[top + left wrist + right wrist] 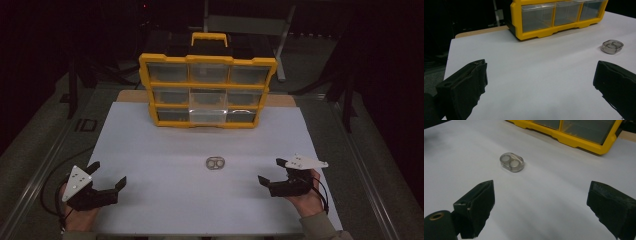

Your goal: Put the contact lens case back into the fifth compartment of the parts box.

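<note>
A small clear oval case (215,162) with two round wells lies flat on the white table top (150,145), near the middle. Behind it stands a yellow drawer organizer (207,90) with clear drawers, all pushed in, and a yellow handle on top. My left gripper (108,173) rests at the front left, open and empty, well to the left of the case. My right gripper (270,170) sits at the front right, open and empty, a short way right of the case. The left gripper view shows its gripper (540,72), the case (612,46) and the organizer (556,17). From the right gripper (541,195), the case (512,162) lies ahead to the left, and the organizer (574,132) beyond it.
The white top ends at a wooden strip (132,96) behind the organizer. Dark grey floor (45,135) lies on both sides. A grey metal frame (247,22) stands in the dark behind. A hand (305,202) holds each gripper at the front edge.
</note>
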